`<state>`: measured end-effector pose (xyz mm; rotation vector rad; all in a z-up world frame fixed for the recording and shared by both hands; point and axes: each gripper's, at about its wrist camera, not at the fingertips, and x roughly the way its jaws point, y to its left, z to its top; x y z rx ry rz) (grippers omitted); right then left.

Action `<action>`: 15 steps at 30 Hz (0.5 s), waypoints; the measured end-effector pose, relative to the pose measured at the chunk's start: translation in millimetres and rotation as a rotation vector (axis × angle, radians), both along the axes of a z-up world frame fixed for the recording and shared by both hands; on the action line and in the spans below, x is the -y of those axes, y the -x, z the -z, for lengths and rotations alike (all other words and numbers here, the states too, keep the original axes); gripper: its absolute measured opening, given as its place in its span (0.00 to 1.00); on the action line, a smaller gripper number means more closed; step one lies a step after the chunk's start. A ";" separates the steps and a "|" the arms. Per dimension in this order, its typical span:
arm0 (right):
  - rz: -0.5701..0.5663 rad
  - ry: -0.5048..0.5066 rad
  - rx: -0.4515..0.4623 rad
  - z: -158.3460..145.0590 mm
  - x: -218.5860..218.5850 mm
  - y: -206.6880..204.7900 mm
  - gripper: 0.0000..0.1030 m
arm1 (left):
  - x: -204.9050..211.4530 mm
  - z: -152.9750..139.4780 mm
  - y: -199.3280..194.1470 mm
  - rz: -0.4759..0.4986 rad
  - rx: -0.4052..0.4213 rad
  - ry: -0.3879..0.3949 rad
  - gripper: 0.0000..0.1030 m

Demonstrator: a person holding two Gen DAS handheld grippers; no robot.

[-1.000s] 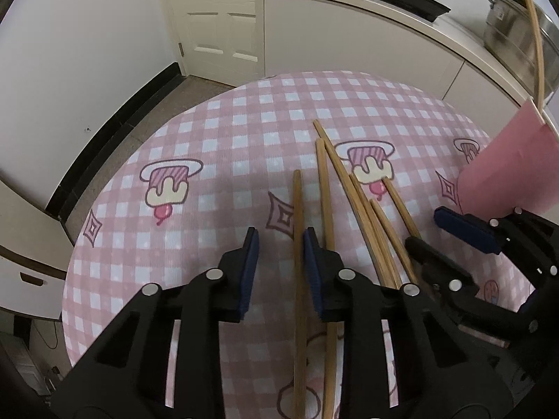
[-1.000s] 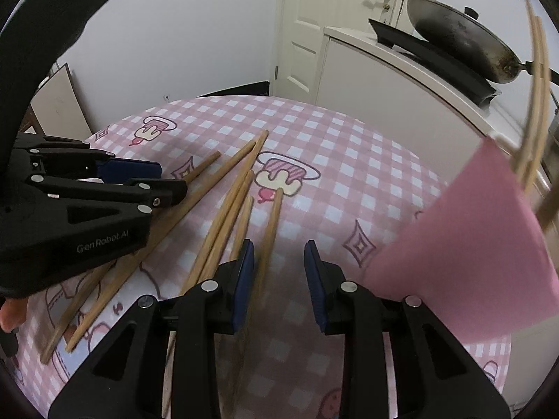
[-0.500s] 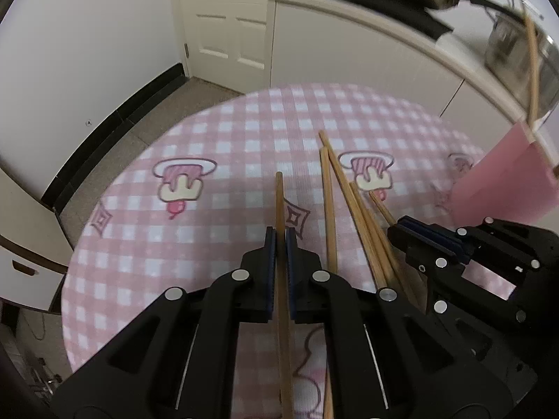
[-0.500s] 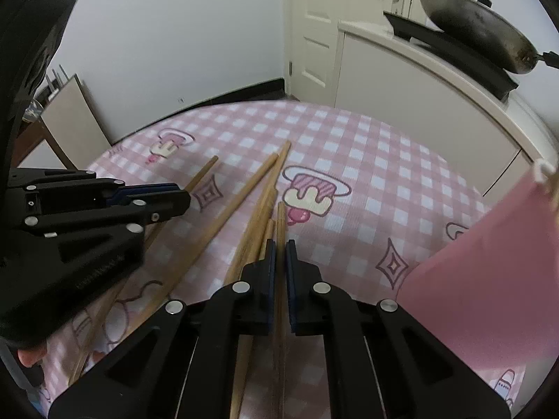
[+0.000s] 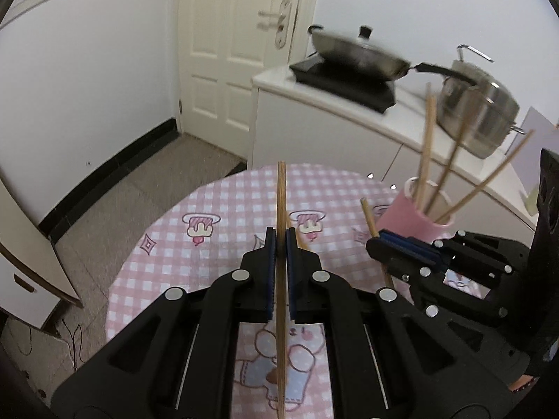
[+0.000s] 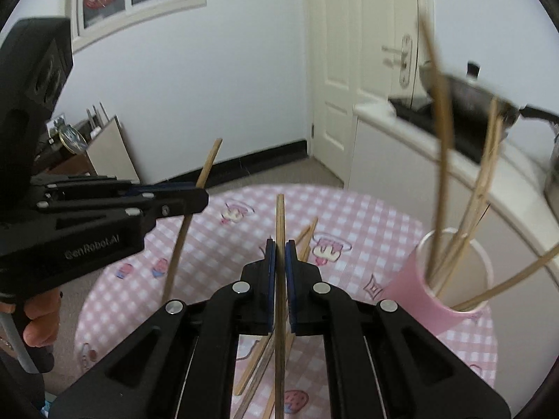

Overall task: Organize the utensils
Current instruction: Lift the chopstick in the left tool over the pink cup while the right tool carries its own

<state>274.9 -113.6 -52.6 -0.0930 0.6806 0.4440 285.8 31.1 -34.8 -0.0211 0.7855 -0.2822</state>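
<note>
My left gripper (image 5: 279, 241) is shut on a wooden chopstick (image 5: 281, 195) and holds it up above the pink checked table (image 5: 223, 202). My right gripper (image 6: 278, 253) is shut on another chopstick (image 6: 280, 216), also lifted; it shows in the left wrist view (image 5: 375, 239) with its chopstick (image 5: 367, 215). The left gripper shows in the right wrist view (image 6: 201, 197) with its chopstick (image 6: 209, 160). A pink cup (image 6: 436, 296) at the table's right holds several chopsticks (image 6: 442, 160); the cup also shows in the left wrist view (image 5: 415, 218). More chopsticks (image 6: 305, 241) lie on the table.
A white counter (image 5: 349, 104) stands behind the table with a pan (image 5: 356, 56) on a black hob and a steel pot (image 5: 478, 115). A white door (image 5: 237, 52) is beyond. A board (image 6: 111, 153) leans on the wall at left.
Both grippers closed on a chopstick each about half a second ago and have since lifted them well off the table. The pink cup now stands lower and further off in both views.
</note>
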 end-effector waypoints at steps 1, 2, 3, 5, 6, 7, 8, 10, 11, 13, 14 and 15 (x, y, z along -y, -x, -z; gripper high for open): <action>0.001 -0.005 0.019 -6.7 1.8 5.4 0.04 | 1.1 -4.9 5.1 0.002 0.010 0.001 0.06; 0.002 -0.007 0.035 -12.9 3.4 11.2 0.04 | 1.2 -9.1 8.6 0.002 0.019 0.003 0.06; 0.003 -0.012 0.046 -16.9 5.5 15.6 0.04 | 1.7 -13.3 13.1 0.003 0.028 0.007 0.06; 0.007 -0.017 0.076 -26.0 9.5 25.1 0.04 | 3.8 -23.3 25.3 0.010 0.054 0.017 0.06; 0.009 -0.017 0.092 -31.2 11.7 30.2 0.04 | 5.5 -29.4 32.4 0.012 0.073 0.020 0.06; 0.011 -0.019 0.103 -34.5 13.8 33.4 0.04 | 6.9 -32.7 36.1 0.013 0.085 0.023 0.06; 0.012 -0.018 0.108 -36.6 15.7 36.6 0.04 | 9.6 -37.0 40.5 0.019 0.098 0.024 0.06; 0.022 -0.019 0.129 -40.0 20.1 44.6 0.04 | 14.6 -43.2 50.8 0.030 0.118 0.025 0.06; 0.026 -0.017 0.136 -39.5 20.7 46.8 0.04 | 16.7 -44.0 54.4 0.034 0.123 0.025 0.06; 0.037 -0.027 0.154 -39.6 25.9 53.5 0.04 | 21.2 -44.7 63.4 0.045 0.134 0.022 0.06; 0.043 -0.029 0.166 -38.9 29.0 57.5 0.04 | 22.8 -45.2 68.7 0.041 0.146 0.017 0.06; 0.045 -0.031 0.172 -39.7 31.0 59.6 0.04 | 23.8 -45.6 72.6 0.039 0.155 0.012 0.06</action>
